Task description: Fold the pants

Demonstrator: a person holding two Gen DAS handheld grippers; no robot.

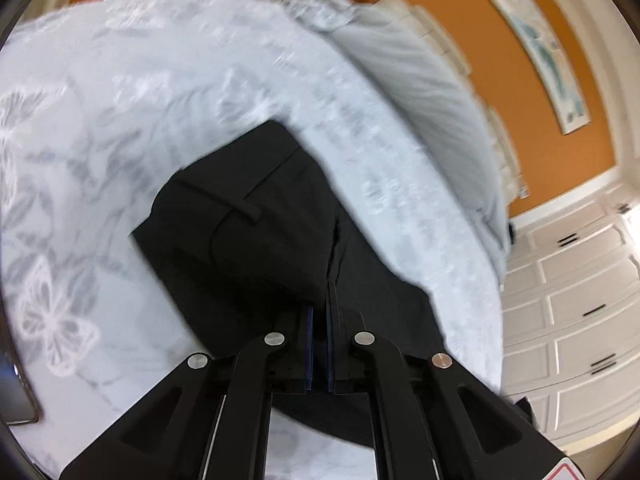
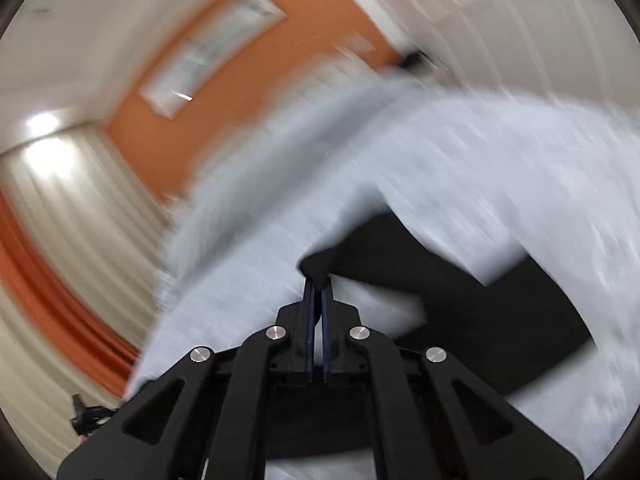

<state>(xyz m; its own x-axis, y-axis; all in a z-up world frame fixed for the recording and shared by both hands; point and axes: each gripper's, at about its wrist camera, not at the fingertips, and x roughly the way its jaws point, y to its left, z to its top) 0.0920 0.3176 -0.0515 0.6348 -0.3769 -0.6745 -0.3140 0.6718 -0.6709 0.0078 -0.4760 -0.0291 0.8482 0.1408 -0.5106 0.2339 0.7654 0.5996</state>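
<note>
Black pants (image 1: 256, 220) lie on a pale bedspread (image 1: 120, 100) printed with butterflies, waistband and a belt loop toward the far end. My left gripper (image 1: 319, 312) is shut on a fold of the black cloth, which rises between the blue pads. In the blurred right wrist view, the right gripper (image 2: 318, 286) is shut on a corner of the pants (image 2: 460, 300), lifted off the bedspread (image 2: 480, 160). The rest of the black cloth trails off to the right of it.
A grey-striped pillow (image 1: 420, 80) lies at the far right of the bed. Behind it are an orange wall with a framed picture (image 1: 536, 48) and white cabinet drawers (image 1: 576, 312). A dark flat object (image 1: 16, 404) sits at the bed's left edge. Curtains (image 2: 60, 220) hang at left.
</note>
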